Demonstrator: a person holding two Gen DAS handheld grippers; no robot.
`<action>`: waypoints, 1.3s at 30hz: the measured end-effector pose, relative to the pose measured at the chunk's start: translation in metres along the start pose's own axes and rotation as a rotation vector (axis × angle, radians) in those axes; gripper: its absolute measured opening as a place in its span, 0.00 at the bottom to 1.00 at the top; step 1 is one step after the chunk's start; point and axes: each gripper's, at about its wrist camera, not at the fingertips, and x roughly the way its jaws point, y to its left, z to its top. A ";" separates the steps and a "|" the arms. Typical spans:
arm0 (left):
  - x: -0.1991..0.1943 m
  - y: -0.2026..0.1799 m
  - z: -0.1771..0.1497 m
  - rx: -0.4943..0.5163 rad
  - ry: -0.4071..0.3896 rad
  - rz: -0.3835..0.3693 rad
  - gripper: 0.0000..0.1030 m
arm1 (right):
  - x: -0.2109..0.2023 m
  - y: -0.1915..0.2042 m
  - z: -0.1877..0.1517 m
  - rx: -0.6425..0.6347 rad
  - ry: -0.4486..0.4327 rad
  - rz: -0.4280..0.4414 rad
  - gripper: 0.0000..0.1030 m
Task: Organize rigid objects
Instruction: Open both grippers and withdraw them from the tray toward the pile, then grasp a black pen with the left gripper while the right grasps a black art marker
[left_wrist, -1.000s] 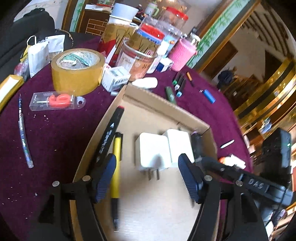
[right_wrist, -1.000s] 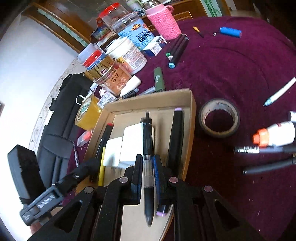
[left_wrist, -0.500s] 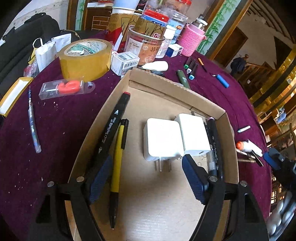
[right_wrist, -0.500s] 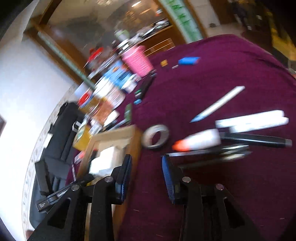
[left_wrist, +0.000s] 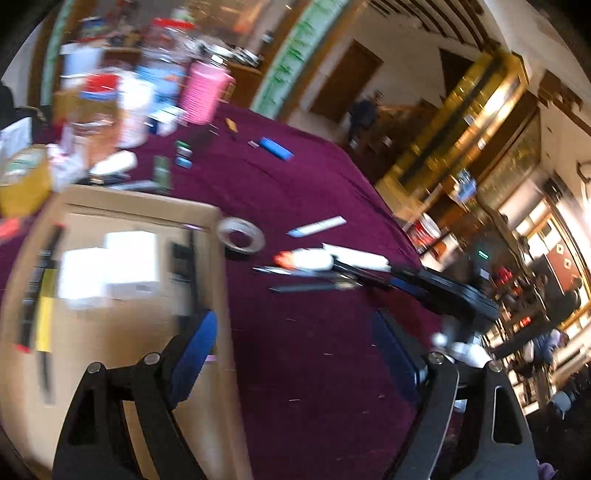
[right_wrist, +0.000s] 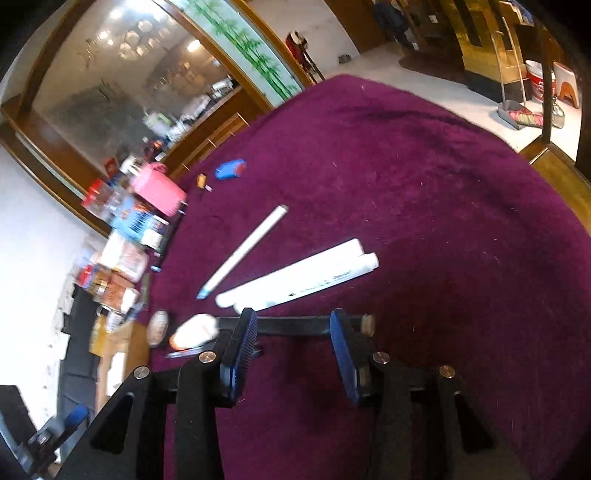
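A cardboard box on the purple table holds two white chargers, a black marker, a yellow pen and two dark pens. My left gripper is open and empty, over the table just right of the box. My right gripper is open and empty, its fingers on either side of a black marker. Two white markers and a thin white pen lie just beyond it. A white bottle with an orange cap lies to its left.
A tape ring lies beside the box. Jars, a pink cup, a yellow tape roll, a blue lighter and several pens crowd the far side. The table edge curves away at the right.
My right gripper let go of the black pen in the box, swung right and opened over the black marker. My left gripper swung right, off the box.
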 end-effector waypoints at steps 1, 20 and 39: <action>0.009 -0.008 0.000 0.008 0.014 0.010 0.82 | 0.001 0.000 0.002 -0.019 -0.020 0.013 0.44; 0.097 -0.069 0.001 0.233 0.103 0.244 0.82 | -0.063 0.057 -0.044 -0.541 -0.139 -0.286 0.48; 0.180 -0.097 -0.005 0.475 0.273 0.280 0.14 | -0.067 0.033 -0.024 -0.566 -0.210 -0.440 0.56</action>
